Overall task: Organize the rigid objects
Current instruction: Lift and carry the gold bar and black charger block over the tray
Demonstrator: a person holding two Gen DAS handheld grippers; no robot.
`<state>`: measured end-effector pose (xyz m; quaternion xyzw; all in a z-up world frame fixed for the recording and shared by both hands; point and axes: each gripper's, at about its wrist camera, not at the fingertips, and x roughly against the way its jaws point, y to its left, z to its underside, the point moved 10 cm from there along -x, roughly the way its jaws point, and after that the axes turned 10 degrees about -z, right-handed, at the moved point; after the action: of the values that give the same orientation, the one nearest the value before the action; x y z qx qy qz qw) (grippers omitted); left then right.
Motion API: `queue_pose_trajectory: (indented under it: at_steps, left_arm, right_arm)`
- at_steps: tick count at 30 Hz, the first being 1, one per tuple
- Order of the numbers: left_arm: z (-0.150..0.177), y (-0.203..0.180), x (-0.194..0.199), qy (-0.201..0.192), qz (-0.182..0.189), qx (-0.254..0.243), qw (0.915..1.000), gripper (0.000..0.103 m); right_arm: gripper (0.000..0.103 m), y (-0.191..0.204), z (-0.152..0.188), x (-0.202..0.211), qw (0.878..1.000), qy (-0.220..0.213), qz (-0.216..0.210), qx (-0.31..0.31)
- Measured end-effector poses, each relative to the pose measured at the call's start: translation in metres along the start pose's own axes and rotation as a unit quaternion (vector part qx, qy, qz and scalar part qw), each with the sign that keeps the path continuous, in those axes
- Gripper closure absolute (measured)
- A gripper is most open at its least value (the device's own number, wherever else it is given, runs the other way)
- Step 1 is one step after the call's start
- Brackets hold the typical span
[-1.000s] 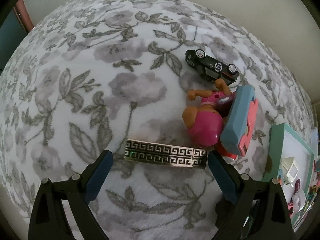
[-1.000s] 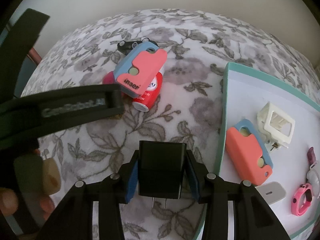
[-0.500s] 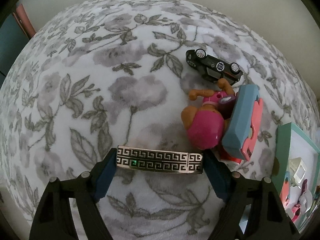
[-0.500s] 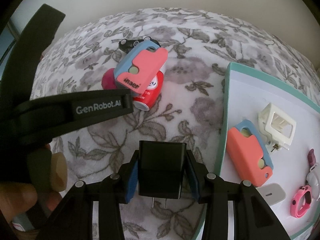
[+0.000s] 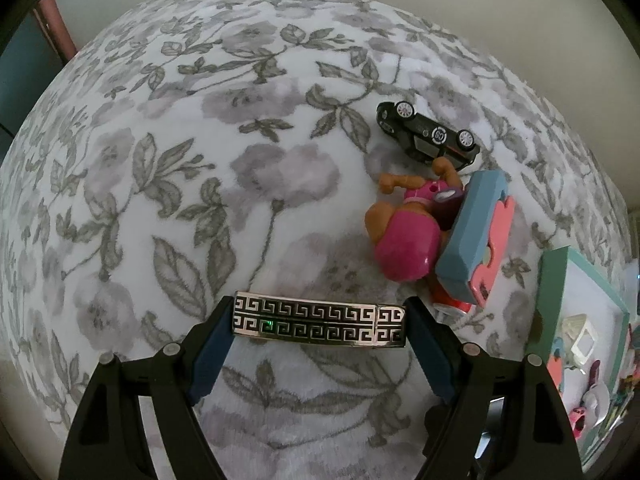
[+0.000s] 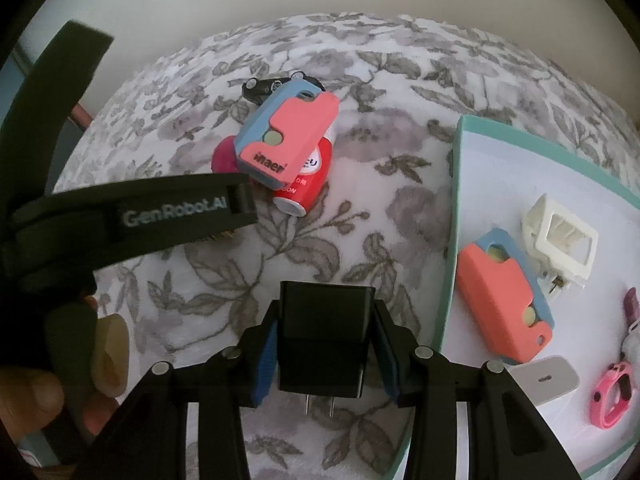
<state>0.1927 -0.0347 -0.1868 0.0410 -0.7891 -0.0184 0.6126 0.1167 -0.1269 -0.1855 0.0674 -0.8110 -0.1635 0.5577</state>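
While the left tongs point(image 5: 320, 322) were clamped endwise on the patterned bar point(image 5: 320, 322) and the right tongs point(image 6: 325, 340) on a black charger point(image 6: 325, 340), either could be dropped short of the tray point(image 6: 460, 208) if pinched loosely.

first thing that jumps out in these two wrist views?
The left tongs clamp a metal bar with a key-fret pattern endwise above the floral cloth. The right tongs grip a black plug adapter, prongs toward the camera, beside the teal-rimmed tray.
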Motion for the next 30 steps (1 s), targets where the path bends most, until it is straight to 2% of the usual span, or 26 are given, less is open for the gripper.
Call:
queue_pose_trajectory:
  at_steps: [9,16,25,30]
  left_arm:
    - [-0.007,0.008,0.036,-0.035,0.006,0.012,0.9993,0.02]
    - [-0.015,0.01,0.074,-0.077,0.014,0.022,0.9967,0.02]
    - [-0.02,-0.011,0.109,-0.122,0.024,0.011,0.9922,0.019]
    - [-0.012,-0.039,0.116,-0.126,0.028,-0.012,0.9916,0.02]
  right_arm:
    - [0.058,-0.002,0.001,0.015,0.998,-0.009,-0.053,-0.042]
    - [0.058,0.001,-0.01,0.045,0.995,-0.047,-0.068,-0.052]
    - [0.058,-0.02,-0.028,0.09,0.992,-0.11,-0.026,-0.052]
    - [0.058,-0.066,-0.027,0.106,0.988,-0.126,0.019,-0.09]
